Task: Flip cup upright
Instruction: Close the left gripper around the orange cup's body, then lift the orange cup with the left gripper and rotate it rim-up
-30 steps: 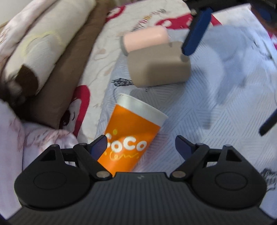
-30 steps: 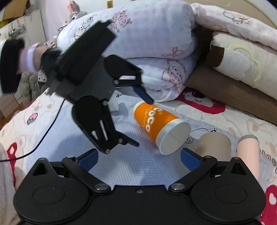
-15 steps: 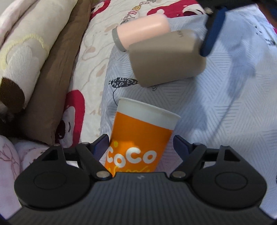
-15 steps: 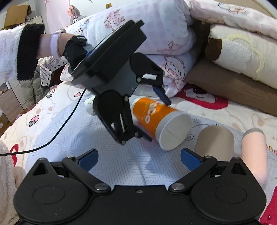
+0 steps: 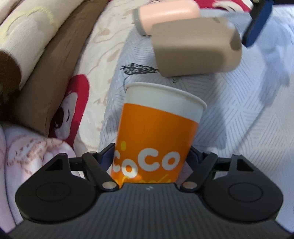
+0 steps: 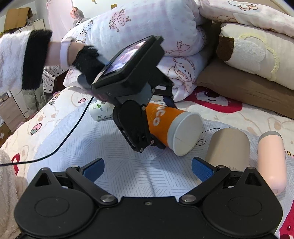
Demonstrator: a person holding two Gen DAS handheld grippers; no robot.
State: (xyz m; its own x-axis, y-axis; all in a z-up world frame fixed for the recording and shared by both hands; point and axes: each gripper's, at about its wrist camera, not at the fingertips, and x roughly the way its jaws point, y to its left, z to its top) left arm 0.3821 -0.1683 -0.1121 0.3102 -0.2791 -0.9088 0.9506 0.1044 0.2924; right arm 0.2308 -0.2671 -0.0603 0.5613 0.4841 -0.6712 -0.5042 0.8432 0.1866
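An orange paper cup (image 5: 158, 132) with a white rim and "CoCo" lettering lies on its side on the pale blue bedspread, mouth pointing away from my left gripper. My left gripper (image 5: 151, 156) has its jaws around the cup's lower body, fingers touching both sides. The right wrist view shows the cup (image 6: 172, 126) held by the left gripper (image 6: 156, 117), its mouth facing the camera. My right gripper (image 6: 147, 168) is open and empty, low over the bedspread in front of the cup.
A tan cup (image 5: 194, 46) and a pink cup (image 5: 167, 12) lie on their sides beyond the orange cup. A small white patterned cup (image 6: 100, 111) lies behind the left gripper. Pillows and folded quilts (image 6: 147, 27) border the bedspread. A black cable (image 6: 55, 150) trails left.
My left gripper has moved forward over the orange cup and closed its jaws onto the cup's sides. The right gripper has stayed about where it was.
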